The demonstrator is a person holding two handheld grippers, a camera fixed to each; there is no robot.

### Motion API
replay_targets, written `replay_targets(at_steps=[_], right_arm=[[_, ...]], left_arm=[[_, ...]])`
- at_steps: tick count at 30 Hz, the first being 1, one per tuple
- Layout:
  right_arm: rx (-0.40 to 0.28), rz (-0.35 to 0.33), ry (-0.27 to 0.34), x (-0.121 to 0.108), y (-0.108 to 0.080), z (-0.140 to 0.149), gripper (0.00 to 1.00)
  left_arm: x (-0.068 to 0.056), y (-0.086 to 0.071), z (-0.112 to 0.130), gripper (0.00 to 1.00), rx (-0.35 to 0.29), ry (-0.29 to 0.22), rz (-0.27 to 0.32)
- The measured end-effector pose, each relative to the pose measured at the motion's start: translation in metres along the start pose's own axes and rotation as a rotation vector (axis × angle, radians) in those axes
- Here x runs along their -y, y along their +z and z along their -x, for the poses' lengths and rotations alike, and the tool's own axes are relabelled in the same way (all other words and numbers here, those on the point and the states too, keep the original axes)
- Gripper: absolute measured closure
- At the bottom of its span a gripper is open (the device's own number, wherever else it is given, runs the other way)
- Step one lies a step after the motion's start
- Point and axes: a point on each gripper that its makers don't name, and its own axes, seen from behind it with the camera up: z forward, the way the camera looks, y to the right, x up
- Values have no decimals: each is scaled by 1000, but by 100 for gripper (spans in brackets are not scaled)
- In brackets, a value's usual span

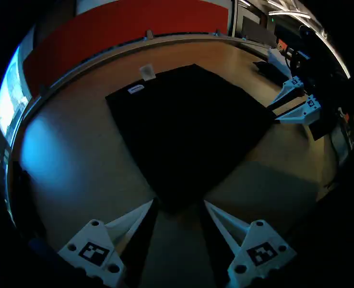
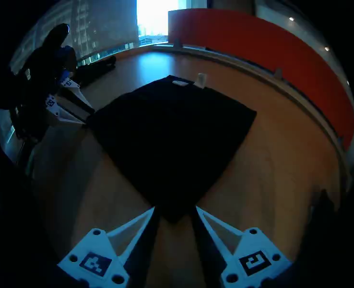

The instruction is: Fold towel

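A black towel (image 1: 186, 129) lies spread flat on the wooden table (image 1: 76, 158), with a white label (image 1: 135, 89) near its far corner. In the left gripper view my left gripper (image 1: 179, 205) is open, and the towel's near corner lies between its fingertips. The right gripper (image 1: 273, 113) stands open at the towel's right-hand corner. In the right gripper view the towel (image 2: 172, 134) points another corner between the fingers of my open right gripper (image 2: 175, 210). The left gripper (image 2: 88, 117) sits open at the towel's left corner, held by a person (image 2: 45, 62) in dark clothes.
A small pale cup-like object (image 1: 147, 71) stands just beyond the towel's far corner. A red wall panel (image 1: 129, 24) and a raised rail (image 1: 100, 55) border the table's far side. Dark items (image 2: 98, 67) lie on the table towards the bright window (image 2: 153, 17).
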Motion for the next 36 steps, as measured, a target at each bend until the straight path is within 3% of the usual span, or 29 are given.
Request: replay_targets(at_steps=[5,11,26,36], right_arm=[[-3,1,4,1,1,0,73],[0,0,1,2,1,0,79],[-41,6,15,-2,-10,-14,84],[-100,27,16,-8,-38,-46,84]], left_arm=[[-4,0,0,55,5,2,2],[-3,1,-2,80,15,-7,-13],[-5,-3,-11,85,-7,-57,-14],[-2,-31,-37,85,-50,-92,-20]])
